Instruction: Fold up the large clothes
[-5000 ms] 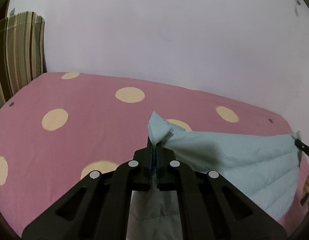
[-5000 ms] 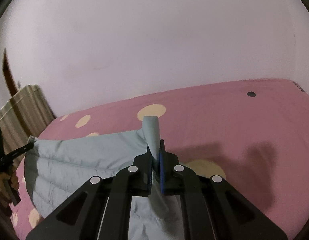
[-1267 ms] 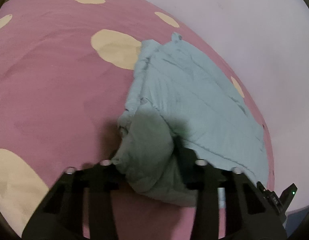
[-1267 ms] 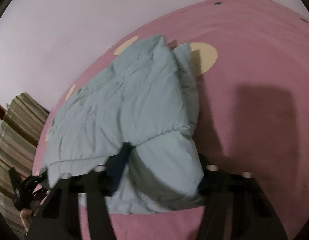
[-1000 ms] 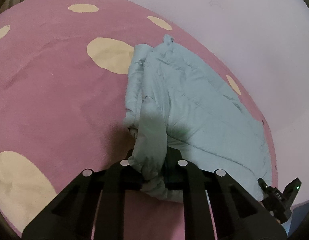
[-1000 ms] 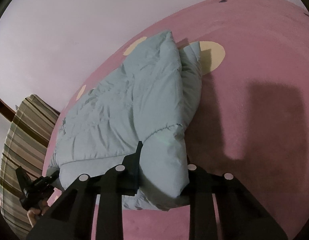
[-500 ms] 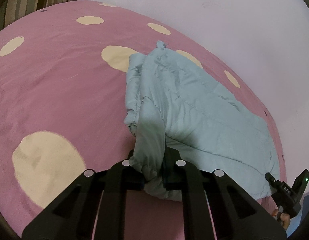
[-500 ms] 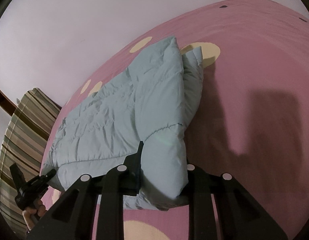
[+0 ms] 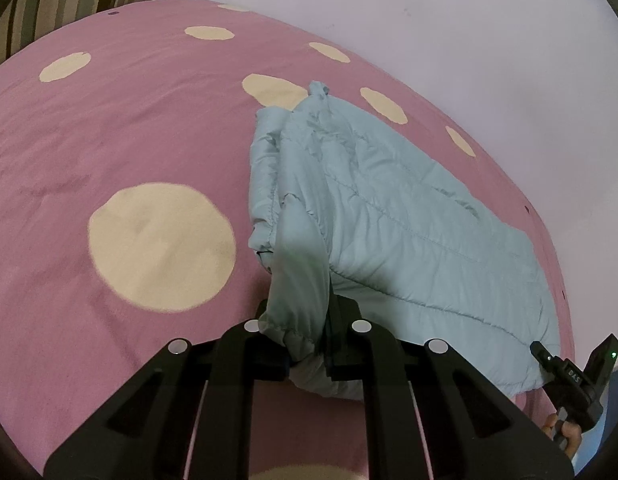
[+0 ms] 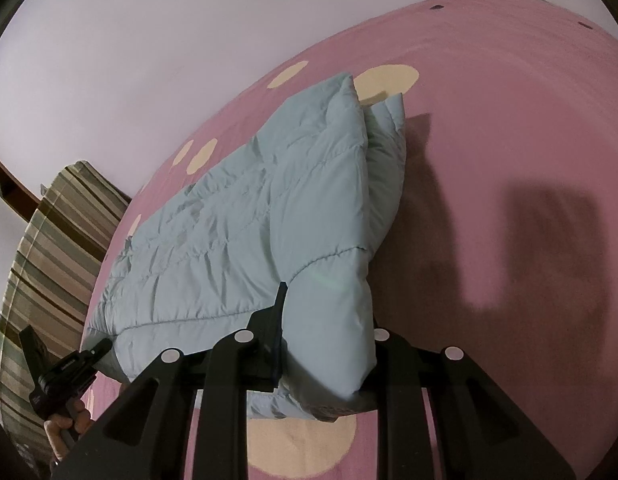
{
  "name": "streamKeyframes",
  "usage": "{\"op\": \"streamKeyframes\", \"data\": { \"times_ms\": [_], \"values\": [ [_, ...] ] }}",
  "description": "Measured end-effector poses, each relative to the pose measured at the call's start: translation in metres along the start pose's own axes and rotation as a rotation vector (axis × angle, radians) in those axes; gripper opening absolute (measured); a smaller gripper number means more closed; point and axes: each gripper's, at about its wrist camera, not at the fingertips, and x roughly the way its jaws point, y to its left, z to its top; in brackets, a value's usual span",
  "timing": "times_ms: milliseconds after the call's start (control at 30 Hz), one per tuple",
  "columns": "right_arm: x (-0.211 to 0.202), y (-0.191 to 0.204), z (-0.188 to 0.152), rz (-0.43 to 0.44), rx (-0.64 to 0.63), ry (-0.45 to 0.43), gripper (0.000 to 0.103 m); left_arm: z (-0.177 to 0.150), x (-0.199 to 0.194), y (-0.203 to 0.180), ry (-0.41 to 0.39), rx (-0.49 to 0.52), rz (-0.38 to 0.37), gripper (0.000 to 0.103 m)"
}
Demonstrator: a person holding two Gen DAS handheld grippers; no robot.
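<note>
The pale blue quilted jacket (image 9: 397,216) lay on the pink spotted bedspread (image 9: 121,132), already doubled over on itself, with an upper padded layer resting on a lower one. Its long axis ran across the bed from the left gripper's corner to the right gripper's corner, roughly along the near edge of the bed; in the left wrist view the far short edge ended in a small bunched tip near a cream spot. The stacked layers were seen along the right-hand short edge in the right wrist view.

The near left corner was held in the left gripper (image 9: 305,344), whose jaws were nearly closed and pinched on a bunched cuff-like fold of the fabric. The near right corner was clamped in the right gripper (image 10: 325,344), whose jaws stood somewhat wider because a thick padded wad filled them. Both corners were raised slightly off the bedspread, while the rest of the jacket rested on it.

The step in hand was judged to be the carrying of the near edge for a further fold, or the squaring of the fold already made. The next move was thought to call for both corners being moved together and level, so that the padded layers would not slide apart, and then being laid down before the jaws were let go.

A striped pillow (image 10: 49,240) stood at the far left of the bed, well apart from the jacket.
</note>
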Motion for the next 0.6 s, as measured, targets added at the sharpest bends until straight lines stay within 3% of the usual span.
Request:
{"op": "streamKeyframes", "data": {
  "times_ms": [600],
  "values": [
    [-0.005, -0.003, -0.001, 0.013, -0.02, 0.022, 0.022, -0.043, -0.044, 0.017, 0.003, 0.004, -0.016, 0.011]
  ]
}}
